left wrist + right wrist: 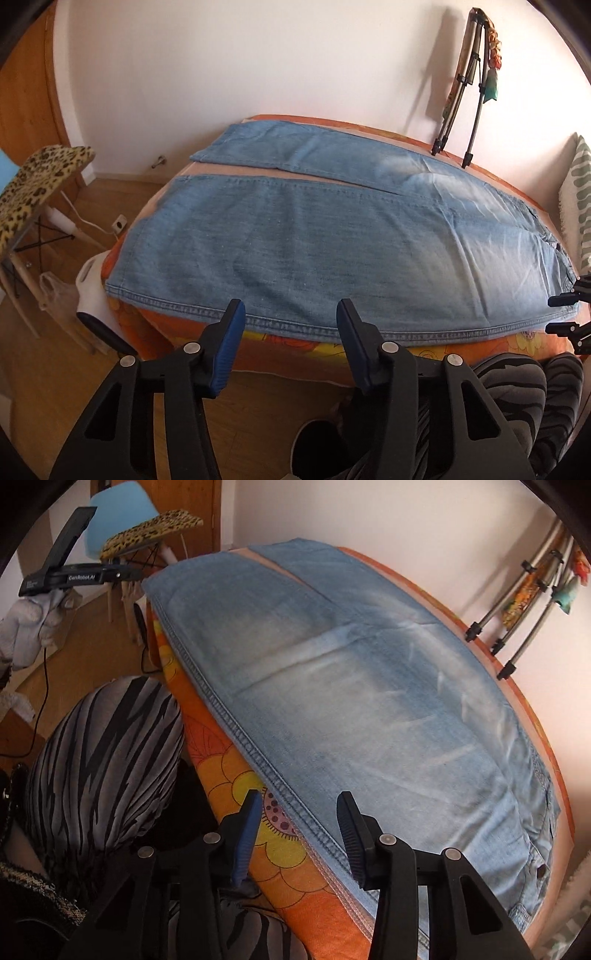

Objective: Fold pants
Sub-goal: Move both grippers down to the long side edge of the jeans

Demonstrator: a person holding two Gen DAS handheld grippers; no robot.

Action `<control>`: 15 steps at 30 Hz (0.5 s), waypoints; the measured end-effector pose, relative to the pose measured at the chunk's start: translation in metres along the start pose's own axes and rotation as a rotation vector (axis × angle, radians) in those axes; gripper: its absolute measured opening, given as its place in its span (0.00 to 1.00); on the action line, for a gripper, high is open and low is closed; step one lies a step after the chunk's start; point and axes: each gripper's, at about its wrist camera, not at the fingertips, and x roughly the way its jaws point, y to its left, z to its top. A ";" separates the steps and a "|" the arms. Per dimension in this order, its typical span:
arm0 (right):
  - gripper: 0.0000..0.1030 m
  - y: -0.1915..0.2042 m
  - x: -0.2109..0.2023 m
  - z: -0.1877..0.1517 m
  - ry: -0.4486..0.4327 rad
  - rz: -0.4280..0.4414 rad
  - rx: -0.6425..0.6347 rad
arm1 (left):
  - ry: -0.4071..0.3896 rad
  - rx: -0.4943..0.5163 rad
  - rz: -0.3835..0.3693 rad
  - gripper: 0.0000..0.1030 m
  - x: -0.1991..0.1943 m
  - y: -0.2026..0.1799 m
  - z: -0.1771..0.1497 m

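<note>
1. Jeans [332,236]: lying flat on the bed [295,354], legs apart, ready for folding.
2. Left gripper [290,314]: hovering spread at the near seam, pinching nothing.
3. Right gripper [299,812]: spread, straddling the same seam, gripping nothing.

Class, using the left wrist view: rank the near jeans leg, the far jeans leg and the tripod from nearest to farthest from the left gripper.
1. Near jeans leg, just beyond the left gripper.
2. Far jeans leg, behind it.
3. Tripod, back right against the wall.

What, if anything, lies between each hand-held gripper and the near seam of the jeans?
Nothing visible does. The left hand-held gripper and the right hand-held gripper both straddle the near seam of the jeans, with open jaws.
</note>
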 end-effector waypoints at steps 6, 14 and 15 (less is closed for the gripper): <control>0.37 0.007 0.030 0.005 0.079 0.011 -0.072 | 0.018 0.000 -0.018 0.41 0.011 0.009 -0.002; 0.30 0.007 0.049 0.010 0.106 0.004 -0.099 | 0.045 0.023 -0.001 0.39 0.019 0.026 -0.004; 0.28 0.007 0.049 0.011 0.108 0.006 -0.102 | 0.049 0.029 0.003 0.39 0.019 0.028 -0.004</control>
